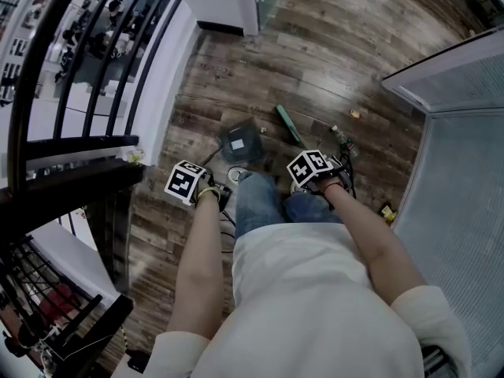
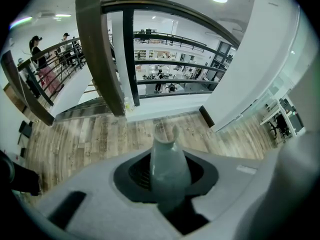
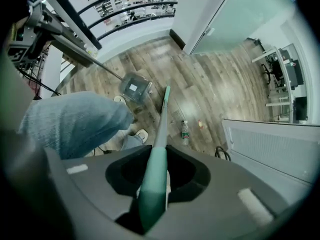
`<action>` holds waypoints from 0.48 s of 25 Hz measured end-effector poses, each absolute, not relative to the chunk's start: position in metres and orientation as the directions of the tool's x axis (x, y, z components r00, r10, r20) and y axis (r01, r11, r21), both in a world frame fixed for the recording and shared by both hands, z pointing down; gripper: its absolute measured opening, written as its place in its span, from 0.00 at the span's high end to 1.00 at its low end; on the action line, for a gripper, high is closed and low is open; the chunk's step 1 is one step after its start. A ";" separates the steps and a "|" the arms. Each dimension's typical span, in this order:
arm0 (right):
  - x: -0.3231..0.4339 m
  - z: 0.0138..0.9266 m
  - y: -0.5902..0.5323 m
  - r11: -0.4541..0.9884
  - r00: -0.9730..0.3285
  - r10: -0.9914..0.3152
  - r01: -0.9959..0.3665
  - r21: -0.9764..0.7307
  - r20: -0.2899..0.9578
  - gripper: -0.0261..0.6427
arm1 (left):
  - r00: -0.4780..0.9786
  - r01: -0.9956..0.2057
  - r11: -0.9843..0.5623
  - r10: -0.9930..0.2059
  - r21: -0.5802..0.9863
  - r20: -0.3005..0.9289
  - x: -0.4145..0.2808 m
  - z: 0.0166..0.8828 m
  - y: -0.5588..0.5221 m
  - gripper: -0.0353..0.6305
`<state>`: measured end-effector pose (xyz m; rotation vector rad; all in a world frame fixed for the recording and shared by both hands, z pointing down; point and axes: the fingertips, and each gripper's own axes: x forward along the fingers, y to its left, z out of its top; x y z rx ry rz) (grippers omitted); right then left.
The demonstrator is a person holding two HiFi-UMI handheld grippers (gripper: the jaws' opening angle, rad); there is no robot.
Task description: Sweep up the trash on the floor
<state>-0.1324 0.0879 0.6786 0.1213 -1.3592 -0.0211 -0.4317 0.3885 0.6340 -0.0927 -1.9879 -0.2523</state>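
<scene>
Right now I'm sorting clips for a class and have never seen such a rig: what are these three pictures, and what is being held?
There is no robot: a person stands on a wood floor with a hand-held two-jaw gripper in each hand. The head view looks down from a camera on the person's head. The other two views come from cameras riding on each gripper, looking along its jaws. The left gripper is clamped on the grey dustpan handle; the right gripper is clamped on the green broom handle. Down at the floor are the dustpan, a plastic bottle and a small scrap.
</scene>
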 end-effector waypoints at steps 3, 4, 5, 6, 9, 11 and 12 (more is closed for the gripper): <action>-0.138 0.682 0.094 0.994 0.208 -0.086 -0.042 0.097 0.974 0.81 | -0.419 0.168 0.977 -0.051 0.132 0.906 -0.436 0.634 0.386 0.81; -0.140 0.682 0.097 0.995 0.207 -0.080 -0.040 0.090 0.975 0.81 | -0.420 0.168 0.977 -0.050 0.132 0.906 -0.437 0.634 0.385 0.81; -0.142 0.683 0.102 0.996 0.206 -0.069 -0.042 0.079 0.976 0.81 | -0.421 0.169 0.977 -0.048 0.131 0.906 -0.438 0.634 0.384 0.81; -0.143 0.684 0.107 0.996 0.206 -0.056 -0.050 0.067 0.977 0.81 | -0.422 0.170 0.977 -0.046 0.129 0.905 -0.438 0.634 0.383 0.81; -0.145 0.685 0.121 0.995 0.199 -0.021 -0.089 0.039 0.980 0.81 | -0.424 0.165 0.978 -0.044 0.125 0.905 -0.436 0.634 0.381 0.81; -0.146 0.684 0.128 0.993 0.192 0.002 -0.116 0.021 0.981 0.82 | -0.423 0.164 0.979 -0.045 0.125 0.905 -0.436 0.634 0.379 0.81; -0.147 0.683 0.131 0.991 0.191 0.017 -0.130 0.008 0.982 0.82 | -0.422 0.163 0.979 -0.046 0.126 0.906 -0.437 0.634 0.377 0.81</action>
